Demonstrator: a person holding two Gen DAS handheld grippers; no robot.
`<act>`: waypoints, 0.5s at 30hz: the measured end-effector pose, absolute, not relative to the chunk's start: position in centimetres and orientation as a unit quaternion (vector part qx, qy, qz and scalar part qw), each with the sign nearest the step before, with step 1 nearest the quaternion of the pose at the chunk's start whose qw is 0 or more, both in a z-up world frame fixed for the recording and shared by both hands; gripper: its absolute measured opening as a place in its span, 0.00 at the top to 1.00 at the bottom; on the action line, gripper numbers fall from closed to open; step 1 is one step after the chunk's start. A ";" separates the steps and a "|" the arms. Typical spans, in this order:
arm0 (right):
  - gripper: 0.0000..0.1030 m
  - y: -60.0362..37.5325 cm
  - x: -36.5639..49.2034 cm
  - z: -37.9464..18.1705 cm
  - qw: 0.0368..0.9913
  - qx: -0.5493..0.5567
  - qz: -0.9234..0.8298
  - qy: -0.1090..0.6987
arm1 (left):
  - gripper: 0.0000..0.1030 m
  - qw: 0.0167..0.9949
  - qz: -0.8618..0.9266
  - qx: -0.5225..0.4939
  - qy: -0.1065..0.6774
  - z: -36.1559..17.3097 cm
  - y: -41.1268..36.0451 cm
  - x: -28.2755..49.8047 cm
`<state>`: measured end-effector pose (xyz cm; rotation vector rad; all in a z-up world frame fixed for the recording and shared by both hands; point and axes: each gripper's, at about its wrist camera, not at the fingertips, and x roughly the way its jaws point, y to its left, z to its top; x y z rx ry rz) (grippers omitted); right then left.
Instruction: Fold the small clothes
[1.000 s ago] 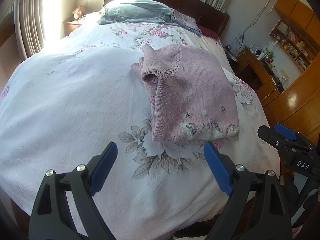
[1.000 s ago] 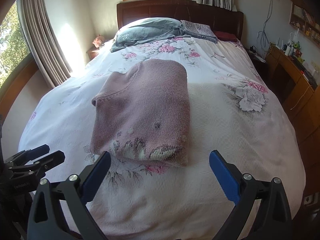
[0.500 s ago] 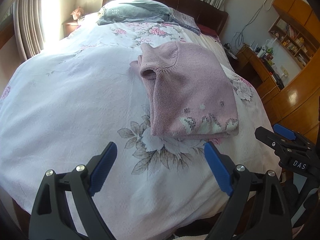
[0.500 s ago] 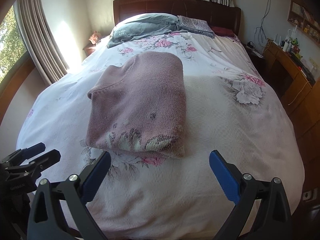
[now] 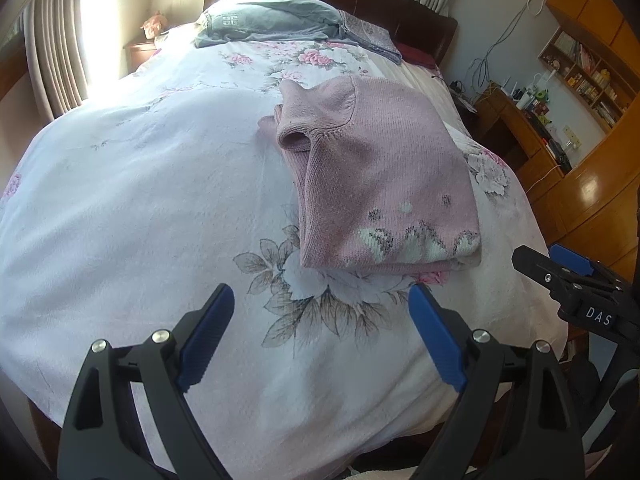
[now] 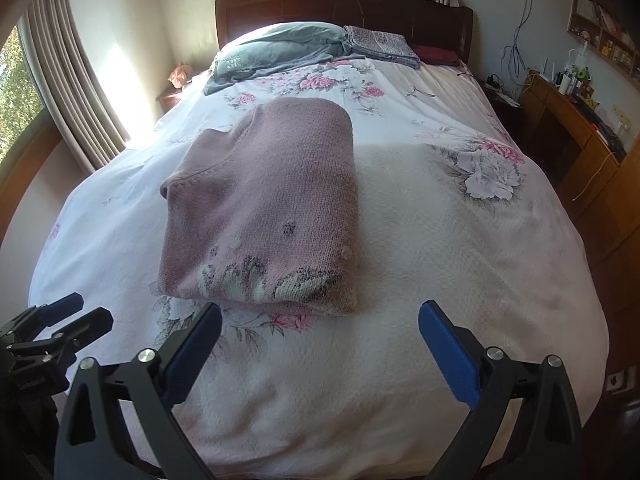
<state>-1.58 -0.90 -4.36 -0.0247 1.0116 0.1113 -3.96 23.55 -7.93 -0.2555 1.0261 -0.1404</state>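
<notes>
A wide bed with a white quilt printed with pink and grey flowers (image 6: pixel 460 240) carries a folded dusty-pink knitted sweater with a floral hem (image 6: pixel 264 216), lying near the foot end. Left gripper (image 5: pixel 320 332) and right gripper (image 6: pixel 320 344) hover just short of it, jaws spread wide, holding nothing.

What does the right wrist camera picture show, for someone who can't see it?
A folded pink knitted sweater with a flower pattern along its near edge lies on a white bedspread printed with pink flowers. The right claw is open and empty just in front of it, and the left claw shows at the lower left edge. Grey and patterned pillows sit by the dark wooden headboard.
</notes>
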 end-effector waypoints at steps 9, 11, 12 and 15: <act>0.04 -1.1 -1.4 -4.4 0.877 -0.006 0.054 0.478 | 0.14 0.859 -0.066 -0.122 0.493 -8.2 23.6 -3.8; 0.04 -1.1 -1.3 -4.3 0.880 -0.009 0.048 0.473 | 0.14 0.858 -0.067 -0.122 0.494 -8.2 23.6 -3.8; 0.04 -1.1 -1.3 -4.3 0.880 -0.009 0.047 0.473 | 0.14 0.858 -0.067 -0.122 0.494 -8.3 23.5 -3.8; 0.04 -1.1 -1.2 -4.4 0.879 -0.008 0.048 0.474 | 0.14 0.858 -0.067 -0.122 0.494 -8.3 23.5 -3.8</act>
